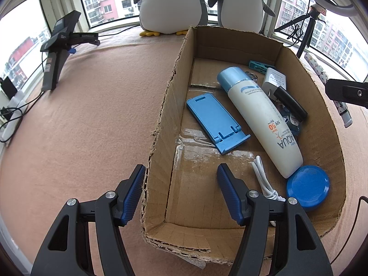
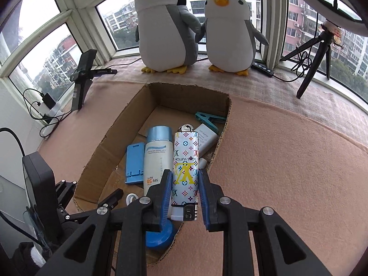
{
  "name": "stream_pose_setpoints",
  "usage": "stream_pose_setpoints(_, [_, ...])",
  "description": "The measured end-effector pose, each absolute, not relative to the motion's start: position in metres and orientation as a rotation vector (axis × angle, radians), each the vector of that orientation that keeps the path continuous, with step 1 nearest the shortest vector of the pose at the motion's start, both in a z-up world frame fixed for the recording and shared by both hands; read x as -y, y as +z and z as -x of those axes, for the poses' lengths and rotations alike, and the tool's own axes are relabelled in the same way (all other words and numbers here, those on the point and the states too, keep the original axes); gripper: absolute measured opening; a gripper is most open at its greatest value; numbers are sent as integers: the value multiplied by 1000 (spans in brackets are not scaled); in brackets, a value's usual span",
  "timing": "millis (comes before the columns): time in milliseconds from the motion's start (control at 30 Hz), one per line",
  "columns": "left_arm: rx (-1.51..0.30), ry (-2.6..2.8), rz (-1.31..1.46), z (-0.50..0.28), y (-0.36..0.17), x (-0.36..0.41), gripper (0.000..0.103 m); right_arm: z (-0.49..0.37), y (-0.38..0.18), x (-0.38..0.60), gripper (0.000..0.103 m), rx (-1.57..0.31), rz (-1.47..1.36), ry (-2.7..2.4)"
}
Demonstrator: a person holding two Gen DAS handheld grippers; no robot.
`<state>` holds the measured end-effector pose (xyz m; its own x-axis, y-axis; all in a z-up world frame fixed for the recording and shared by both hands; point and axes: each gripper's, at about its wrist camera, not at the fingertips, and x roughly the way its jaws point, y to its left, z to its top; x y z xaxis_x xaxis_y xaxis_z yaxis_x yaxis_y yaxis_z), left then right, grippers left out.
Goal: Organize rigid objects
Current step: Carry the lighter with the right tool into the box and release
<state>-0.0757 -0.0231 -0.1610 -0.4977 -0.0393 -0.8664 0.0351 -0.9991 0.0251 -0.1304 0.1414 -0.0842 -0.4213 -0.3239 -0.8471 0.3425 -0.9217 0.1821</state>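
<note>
Lighter (image 2: pixel 185 174) sits clamped in the right claw (image 2: pixel 185 181) over the box (image 2: pixel 110 135); lower it beside the bottle (image 2: pixel 157 158) before releasing. Left claw (image 1: pixel 181 191) straddles the box wall, gaping, gripping nothing.

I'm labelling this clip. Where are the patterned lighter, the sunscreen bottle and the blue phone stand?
patterned lighter (image 2: pixel 185 172), right wrist view, middle of its printed body.
sunscreen bottle (image 1: pixel 260 115), left wrist view, middle of its white body.
blue phone stand (image 1: pixel 214 119), left wrist view, its flat back plate.
</note>
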Motion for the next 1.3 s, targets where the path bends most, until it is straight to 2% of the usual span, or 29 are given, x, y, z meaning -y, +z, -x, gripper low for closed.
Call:
stream_pose_setpoints(600, [-8,-2684,-1553,75,-163,20,65,151,-100,-104,22,-108,-1442,-2296])
stream_pose_setpoints(800, [-9,-2683,-1553,75,-163,21,65,152,-100,-104,33,-112,-1447,-2288])
stream_pose_setpoints(867, [-9,-2683,-1554,75,-163,20,65,151,-101,-104,43,-126,-1444,-2291])
stream_pose_setpoints(1000, [-9,-2683,-1553,75,-163,21,65,148,-101,-103,47,-143,-1444,-2285])
stream_pose_setpoints(1133, [-11,-2684,-1554,75,-163,21,65,143,-99,-104,59,-164,-1432,-2303])
stream_pose_setpoints(1300, [-11,-2683,-1554,75,-163,20,65,139,-95,-111,60,-159,-1427,-2324])
